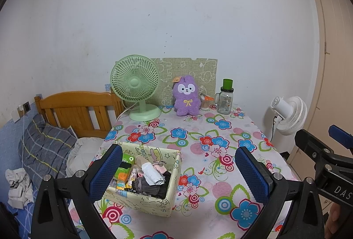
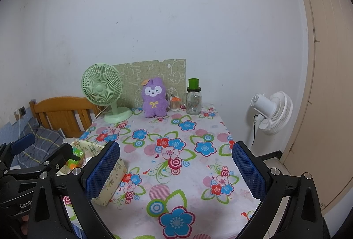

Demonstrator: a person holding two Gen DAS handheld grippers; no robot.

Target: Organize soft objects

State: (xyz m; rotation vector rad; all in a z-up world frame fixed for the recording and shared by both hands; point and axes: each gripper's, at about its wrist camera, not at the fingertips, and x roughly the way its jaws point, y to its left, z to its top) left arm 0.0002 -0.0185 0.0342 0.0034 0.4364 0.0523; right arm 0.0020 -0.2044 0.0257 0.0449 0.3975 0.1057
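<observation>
Both grippers hover wide open and empty over the floral table (image 1: 220, 120): left gripper (image 1: 178, 175), right gripper (image 2: 176, 169). The fabric storage box (image 1: 141, 199) of rolled socks (image 1: 152, 175) sits near the table's left edge; a careless nudge could tip it bedward. Partial lettering reads "DAS" and "GenR"; the box's print is unreadable.
</observation>
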